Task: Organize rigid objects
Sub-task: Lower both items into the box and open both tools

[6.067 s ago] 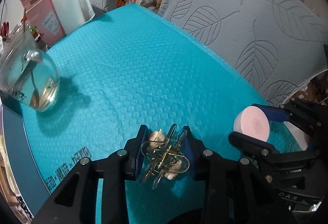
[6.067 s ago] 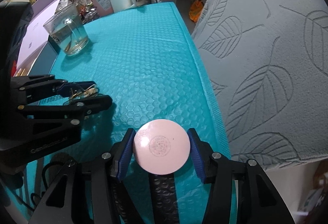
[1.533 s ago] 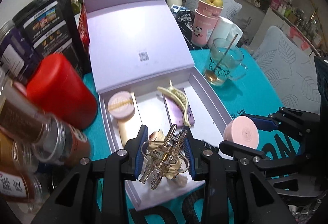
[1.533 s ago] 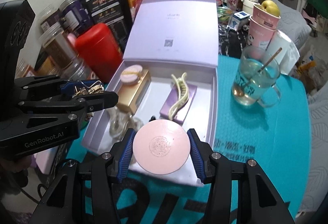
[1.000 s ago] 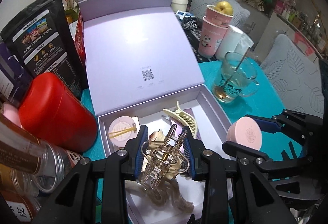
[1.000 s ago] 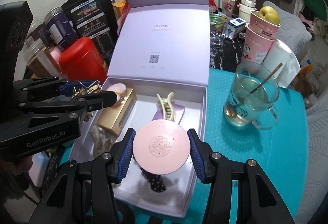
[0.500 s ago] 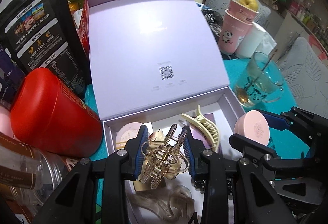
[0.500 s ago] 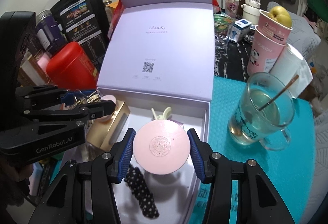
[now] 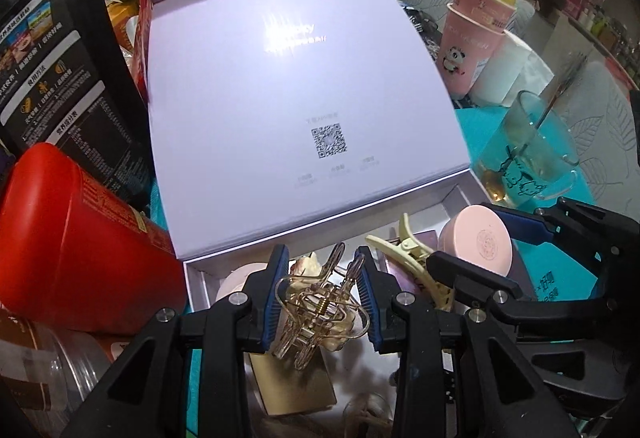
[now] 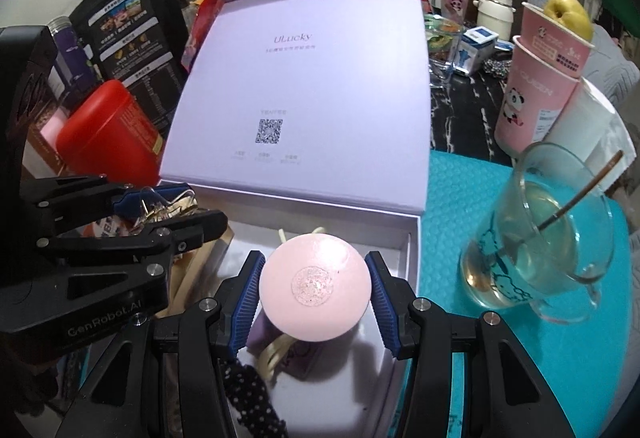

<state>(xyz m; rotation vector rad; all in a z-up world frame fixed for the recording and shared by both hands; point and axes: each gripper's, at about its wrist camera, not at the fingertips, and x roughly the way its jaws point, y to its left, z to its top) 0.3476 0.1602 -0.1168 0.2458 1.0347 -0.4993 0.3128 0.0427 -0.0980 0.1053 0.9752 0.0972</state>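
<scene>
My left gripper [image 9: 323, 296] is shut on a gold wire hair clip [image 9: 320, 302] and holds it over the left part of an open lilac box [image 9: 192, 278]. My right gripper [image 10: 314, 288] is shut on a round pink compact [image 10: 315, 288] over the box's right part [image 10: 412, 262]. The compact also shows in the left wrist view [image 9: 476, 242]. In the box lie a cream claw clip [image 9: 416, 262], a gold case [image 9: 296, 390], a purple card [image 10: 300, 356] and a black dotted band [image 10: 248, 390]. The box lid [image 10: 304, 97] stands open behind.
A red canister [image 9: 76, 250] and jars stand left of the box. A black pouch [image 9: 52, 77] is behind them. A glass mug with a spoon [image 10: 548, 238] stands on the teal mat [image 10: 452, 197] to the right. Pink cups with a yellow fruit [image 10: 540, 77] are behind it.
Both grippers have moved forward and lower over the box, each still holding its object. The box and its lid look larger and closer.
</scene>
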